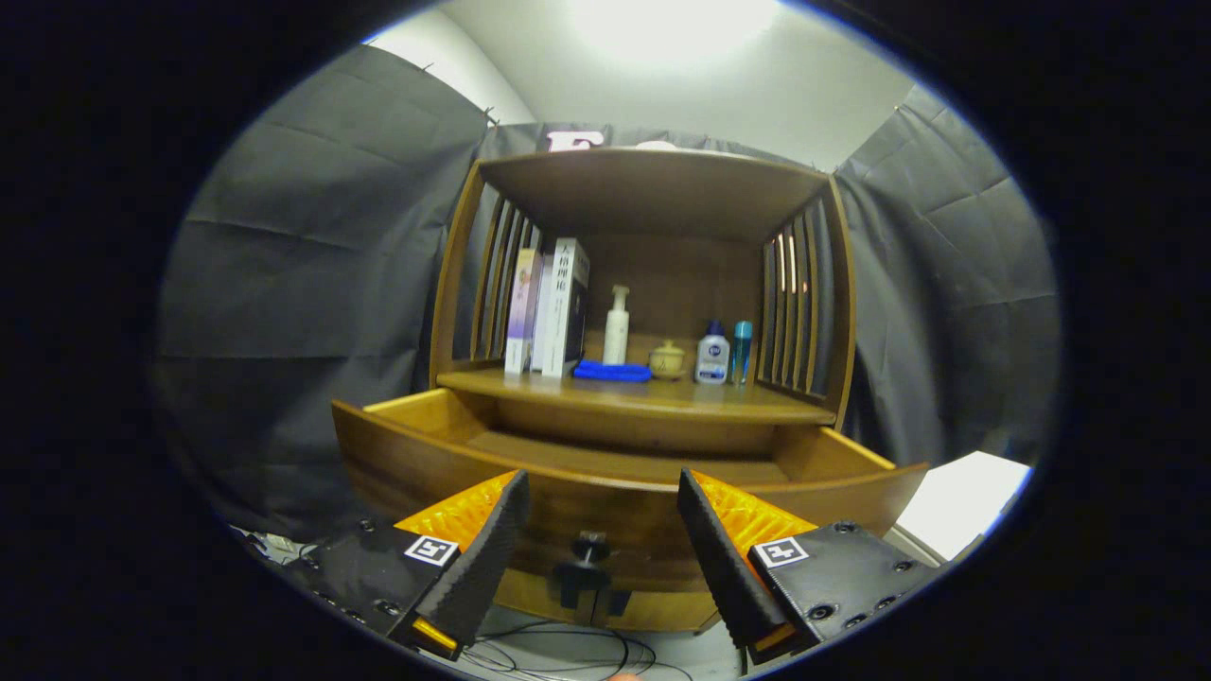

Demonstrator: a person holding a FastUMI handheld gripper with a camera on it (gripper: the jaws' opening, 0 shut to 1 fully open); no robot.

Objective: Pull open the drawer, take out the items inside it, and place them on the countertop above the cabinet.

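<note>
The drawer [605, 473] is standing pulled out from the bottom of the wooden cabinet [653, 284], just ahead of the gripper [602, 492]. It's brown varnished wood w/ a curved front panel, darker grain lower down, & a small dark knob [591, 547] sitting at the centre of the front, w/ a dark bracket-like piece [582, 582] hanging under it. The inside floor is showing only as a thin strip behind the front edge; can't tell what's lying in it.

The gripper is hanging released, fingers [492, 530] spread wide apart, gripping nothing; the knob is sitting in the gap btwn them, a bit beyond the tips. Each finger base is carrying a small square black-&-white marker [431, 550].

Above the drawer the countertop [643, 397] is holding, going L to R: a few upright books [553, 307], the spine of the dark one bearing printed characters too small to read for sure; a folded blue cloth [612, 372]; a white pump bottle [617, 326] behind it; a small lidded yellowish jar [667, 359]; a white bottle w/ blue cap [712, 355], its round label unreadable; a slim teal bottle [743, 350] just beside it. Slatted side walls [790, 303] are flanking the shelf. Dark cloth [312, 284] is hanging behind & to both sides. Thin cables [568, 653] are trailing on the floor below.
</note>
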